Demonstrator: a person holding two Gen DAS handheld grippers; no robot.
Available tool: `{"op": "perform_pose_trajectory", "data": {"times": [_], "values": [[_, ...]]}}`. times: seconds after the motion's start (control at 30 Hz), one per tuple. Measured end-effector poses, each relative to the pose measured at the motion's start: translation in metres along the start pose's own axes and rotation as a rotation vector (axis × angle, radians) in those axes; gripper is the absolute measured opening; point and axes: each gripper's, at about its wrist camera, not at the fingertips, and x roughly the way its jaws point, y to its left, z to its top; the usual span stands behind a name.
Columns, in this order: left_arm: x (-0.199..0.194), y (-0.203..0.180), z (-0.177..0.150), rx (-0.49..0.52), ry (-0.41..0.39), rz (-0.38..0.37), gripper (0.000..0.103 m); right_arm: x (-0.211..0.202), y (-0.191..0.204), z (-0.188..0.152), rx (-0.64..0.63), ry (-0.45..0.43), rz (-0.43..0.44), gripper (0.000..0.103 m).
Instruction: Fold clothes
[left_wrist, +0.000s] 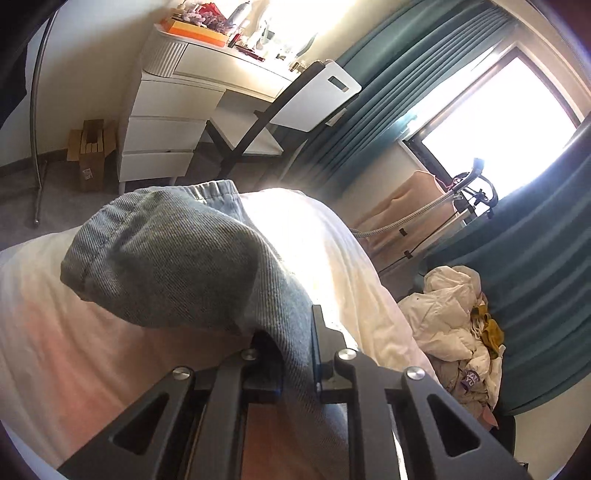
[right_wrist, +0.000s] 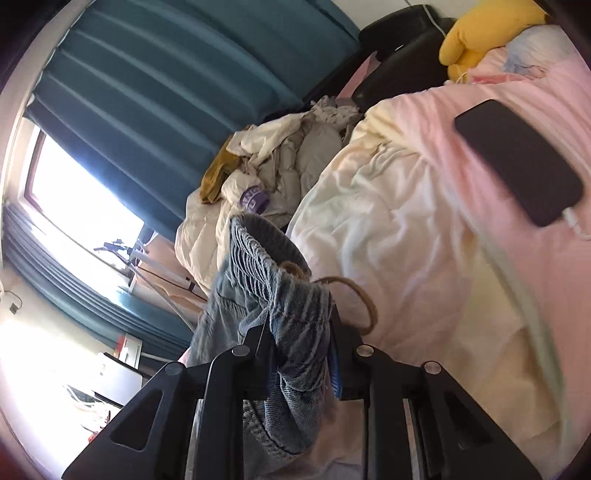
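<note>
Both the left gripper (left_wrist: 295, 354) and right gripper (right_wrist: 299, 354) clamp the jeans (left_wrist: 177, 258) above the bed (right_wrist: 424, 258); next, spread them flat.

A purple patch (left_wrist: 472, 379) on the heap of cream clothes (left_wrist: 443, 321) is showing white letters that seem to read "YA" over "YU", sideways and partly folded. In the right wrist view the same purple patch (right_wrist: 254, 199) is showing only blurred white letters. Nothing else is reading clearly.
</note>
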Motion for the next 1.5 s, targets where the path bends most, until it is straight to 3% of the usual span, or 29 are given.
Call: {"op": "perform_pose_trajectory", "data": {"times": [0.23,0.37,0.67,0.7,0.77,0.83,0.87,1.03,1.1,1.23,1.5], "values": [[-0.049,0.034,-0.062,0.027,0.076,0.009,0.011,-0.065,-0.052,0.019,0.064,-0.020,0.023,0.017],[-0.055,0.066,-0.097,0.035,0.131,0.030,0.011,-0.099,-0.075,0.026,0.061,-0.060,0.003,0.016],[-0.053,0.085,-0.131,0.095,0.146,0.124,0.015,-0.083,-0.100,0.021,0.066,0.012,-0.071,0.016],[-0.056,0.085,-0.132,0.092,0.143,0.129,0.020,-0.082,-0.101,0.020,0.063,0.014,-0.086,0.017],[-0.065,0.080,-0.134,0.125,0.130,0.131,0.033,-0.080,-0.101,0.016,0.058,0.030,-0.169,0.022],[-0.076,0.072,-0.138,0.182,0.118,0.135,0.057,-0.078,-0.100,0.014,0.062,0.045,-0.202,0.028],[-0.081,0.068,-0.140,0.209,0.112,0.137,0.059,-0.079,-0.100,0.013,0.070,0.050,-0.206,0.030],[-0.104,0.042,-0.153,0.294,0.089,0.136,0.060,-0.080,-0.113,0.008,0.154,0.100,-0.192,0.064],[-0.112,0.029,-0.159,0.318,0.078,0.121,0.062,-0.077,-0.119,0.004,0.172,0.146,-0.223,0.065],[-0.120,-0.002,-0.177,0.388,0.077,0.068,0.062,-0.067,-0.132,-0.003,0.233,0.237,-0.154,0.065],[-0.110,-0.066,-0.233,0.544,0.100,0.030,0.062,-0.061,-0.142,-0.007,0.271,0.244,-0.089,0.065]]}}
